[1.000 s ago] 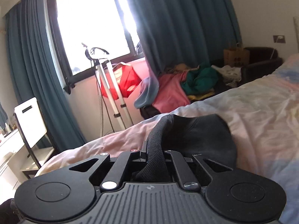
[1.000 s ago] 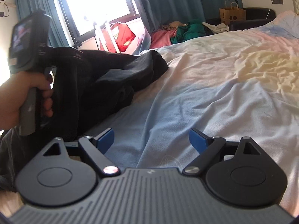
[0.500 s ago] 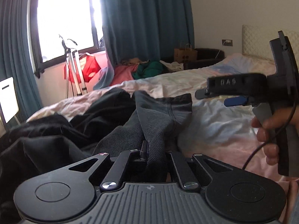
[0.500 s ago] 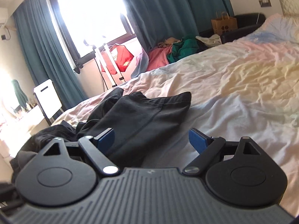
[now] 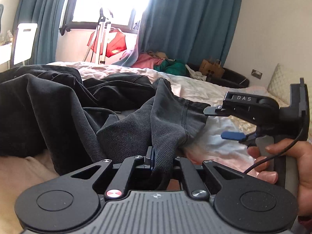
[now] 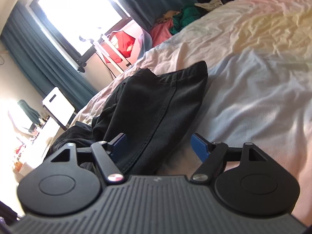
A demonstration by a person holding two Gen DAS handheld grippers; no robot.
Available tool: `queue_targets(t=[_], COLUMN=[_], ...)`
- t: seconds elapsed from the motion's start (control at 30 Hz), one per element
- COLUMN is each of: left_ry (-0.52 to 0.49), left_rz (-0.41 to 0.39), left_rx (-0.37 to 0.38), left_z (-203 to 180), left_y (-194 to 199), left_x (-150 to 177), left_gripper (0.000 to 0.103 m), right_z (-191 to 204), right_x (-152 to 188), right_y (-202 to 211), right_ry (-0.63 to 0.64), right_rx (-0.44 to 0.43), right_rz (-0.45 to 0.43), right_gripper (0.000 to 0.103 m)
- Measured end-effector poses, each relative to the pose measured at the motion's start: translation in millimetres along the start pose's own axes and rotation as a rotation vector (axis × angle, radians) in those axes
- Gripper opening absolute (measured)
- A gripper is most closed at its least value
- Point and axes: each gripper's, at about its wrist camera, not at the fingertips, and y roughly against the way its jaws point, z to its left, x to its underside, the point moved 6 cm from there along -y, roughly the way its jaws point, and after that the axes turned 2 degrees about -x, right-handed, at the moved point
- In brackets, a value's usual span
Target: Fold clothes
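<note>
A dark grey pair of trousers [image 5: 136, 120] lies rumpled on the pastel bed sheet [image 5: 204, 89]. My left gripper [image 5: 151, 159] is shut on a fold of the trousers and holds it up. My right gripper [image 5: 218, 122] shows at the right of the left wrist view, open, its upper finger touching the trousers' hem edge. In the right wrist view the trousers [image 6: 156, 107] run between the blue pads of the open right gripper [image 6: 159, 146]. The gripper is tilted.
The bed sheet [image 6: 253, 68] stretches to the right. Beyond the bed are a pile of pink and green clothes [image 5: 163, 63], a white stand with a red bag [image 5: 109, 41], teal curtains [image 5: 191, 19], a paper bag [image 5: 211, 69] and a white chair [image 5: 24, 41].
The right gripper moved in toward the trousers' hem and tilted; the cloth now lies between its open pads. The left gripper kept its hold and turned slightly, view shifting left.
</note>
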Motion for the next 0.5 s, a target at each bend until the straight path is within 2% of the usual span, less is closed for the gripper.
queue_targets(t=[0.13,0.3,0.43,0.5], left_ry=[0.03,0.049,0.053,0.041], left_rz=[0.005,0.001,0.006,0.021], left_rx=[0.032,0.068,0.098,0.099], left_z=[4.4,9.8,13.4,14.2], left_y=[-2.7,-9.7,-18.5,-25.1], left_x=[-0.6,2.8,3.7,4.7], left_gripper=[0.008,0.008,0.009,0.009], right_z=[-0.6,19.9,25.0,17.9], right_x=[2.3,-21.8,-30.5,-29.2], right_y=[-21.3,-56.3,-96.1,-119.4], right_ry=[-0.065,0.005,0.109,0.148], right_rx=[-0.006,0.05,0.202,0.321], right_rz=[0.023,0.012,0.025,0.055], right_gripper=[0.078,0.078,0.079,0.081])
